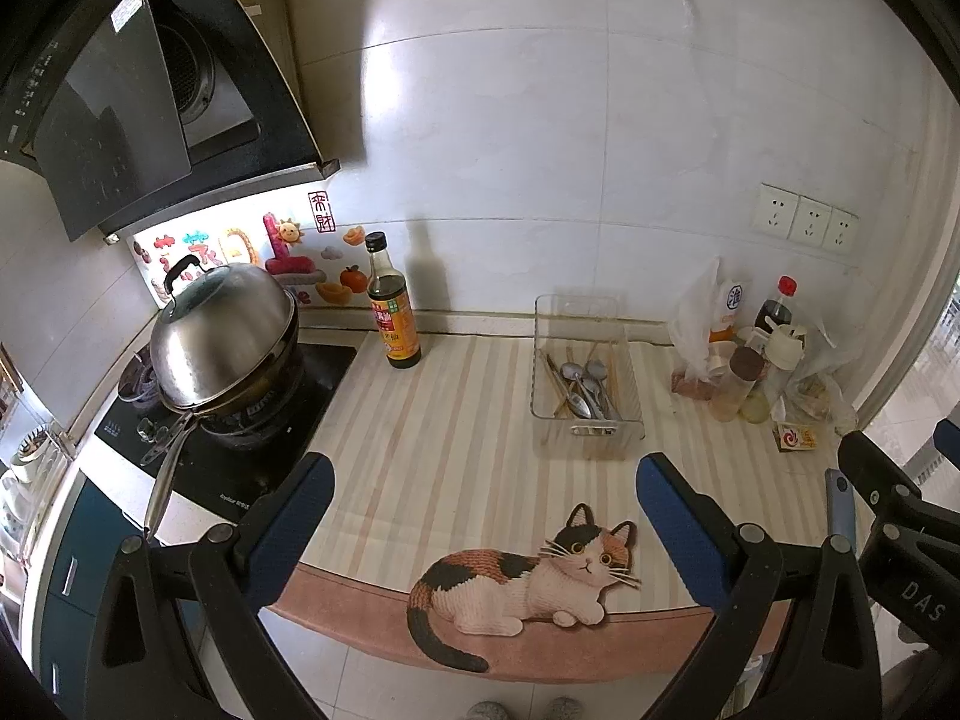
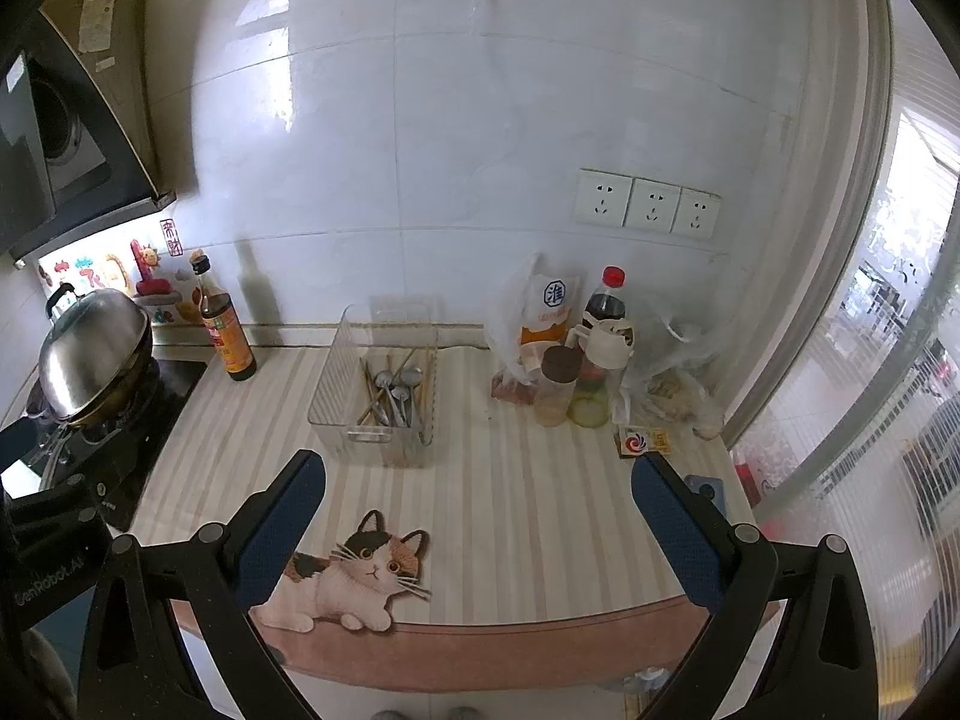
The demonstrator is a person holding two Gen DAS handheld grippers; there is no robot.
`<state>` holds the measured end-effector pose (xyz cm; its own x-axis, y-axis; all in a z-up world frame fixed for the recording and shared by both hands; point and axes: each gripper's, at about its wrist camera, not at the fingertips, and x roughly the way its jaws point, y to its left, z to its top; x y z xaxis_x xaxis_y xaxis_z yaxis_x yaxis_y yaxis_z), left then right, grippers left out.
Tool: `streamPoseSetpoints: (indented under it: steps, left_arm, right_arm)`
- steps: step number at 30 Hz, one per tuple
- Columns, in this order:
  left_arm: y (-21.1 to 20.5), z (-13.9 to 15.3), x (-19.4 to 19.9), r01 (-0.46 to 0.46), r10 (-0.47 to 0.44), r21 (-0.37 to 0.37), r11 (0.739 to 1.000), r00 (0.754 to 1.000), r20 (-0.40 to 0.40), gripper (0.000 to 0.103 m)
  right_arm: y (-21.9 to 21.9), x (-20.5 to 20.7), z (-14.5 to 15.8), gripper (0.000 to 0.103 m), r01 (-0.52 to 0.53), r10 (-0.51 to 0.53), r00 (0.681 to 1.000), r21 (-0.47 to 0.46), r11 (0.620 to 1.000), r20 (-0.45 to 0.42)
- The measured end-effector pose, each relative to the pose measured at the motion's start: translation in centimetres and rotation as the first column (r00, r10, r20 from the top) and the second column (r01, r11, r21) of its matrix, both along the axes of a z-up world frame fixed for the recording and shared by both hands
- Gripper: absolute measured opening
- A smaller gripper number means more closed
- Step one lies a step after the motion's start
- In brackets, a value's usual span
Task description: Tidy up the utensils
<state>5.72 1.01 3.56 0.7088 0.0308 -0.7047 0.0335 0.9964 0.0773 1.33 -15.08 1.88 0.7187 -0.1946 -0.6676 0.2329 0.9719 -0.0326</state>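
At far left, on the black stove (image 1: 240,420): a wok (image 1: 234,384) under a domed steel lid (image 1: 222,330), long handle reaching toward the camera. Just right of the stove, near the wall: a dark sauce bottle (image 1: 393,306) with an orange label, upright on the striped table (image 1: 432,432). Mid-table, toward the back: a clear plastic bin (image 1: 585,378) holding the utensils (image 1: 579,387), namely several metal spoons and wooden chopsticks lying lengthwise, all inside the bin and none loose on the table. Near the front edge: a calico cat picture (image 1: 528,582) on the table covering, lying along the brown border. Further right, in the back corner: a cluster of plastic bags, a salt pouch (image 2: 552,312), a red-capped dark bottle (image 2: 606,300), a brown-lidded jar (image 2: 558,384) and a small orange-and-white box (image 2: 642,441), close together and well apart from the bin. On the wall above: three white sockets (image 2: 648,204).

Left tongs (image 1: 483,516): spread wide, blue pads apart, gripping nothing, hovering over the front of the table. Right tongs (image 2: 477,516): likewise wide and bare, above the front edge, with the bin ahead between the fingers.
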Motion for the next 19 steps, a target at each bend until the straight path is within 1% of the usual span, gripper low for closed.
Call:
streamPoseSetpoints:
  steps: [13, 19]
  left_arm:
    - [-0.1, 0.0, -0.01, -0.004, 0.004, -0.001, 1.0, 1.0, -0.001, 0.103]
    - [-0.19, 0.0, -0.1, 0.007, -0.007, -0.012, 1.0, 1.0, -0.002, 0.103]
  right_arm:
    - [-0.1, -0.11, 0.15, 0.103, 0.001, -0.001, 1.0, 0.0, 1.0, -0.001]
    - [-0.16, -0.13, 0.1, 0.103, -0.003, 0.003, 1.0, 0.001, 1.0, 0.0]
